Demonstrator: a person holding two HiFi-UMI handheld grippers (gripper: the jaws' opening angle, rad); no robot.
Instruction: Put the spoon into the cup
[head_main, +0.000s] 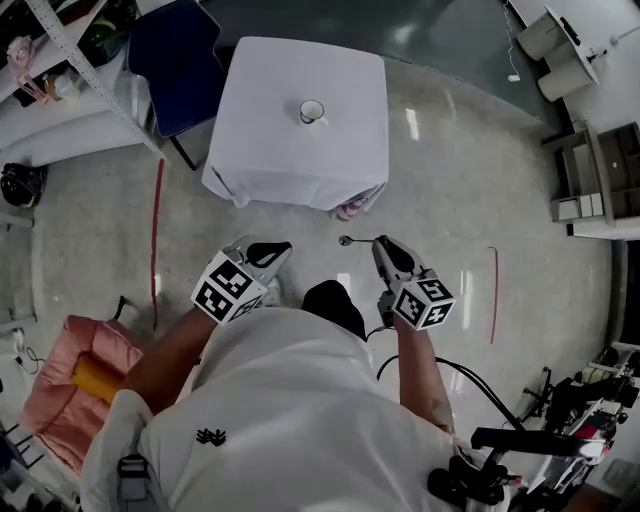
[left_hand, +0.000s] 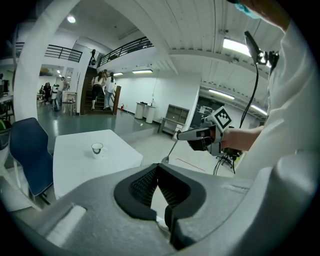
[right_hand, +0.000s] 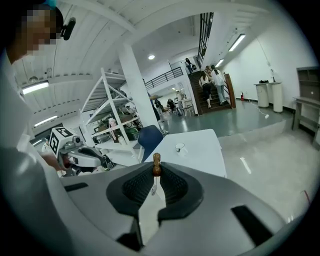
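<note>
left gripper with jaws closed on nothing, cup sitting near the middle of the white table, well away from both grippers, spoon out over the floor, not in the cup yet, clamped between the jaws of the right gripper

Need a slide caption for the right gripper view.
Right hand-held gripper clamps the spoon, white cup on the draped table ahead.

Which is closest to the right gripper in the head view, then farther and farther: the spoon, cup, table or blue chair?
1. The metal spoon, held in the right gripper itself.
2. The white-clothed square table, just ahead.
3. The white cup, on that table's top.
4. The dark blue chair, beyond the table's left side.
</note>
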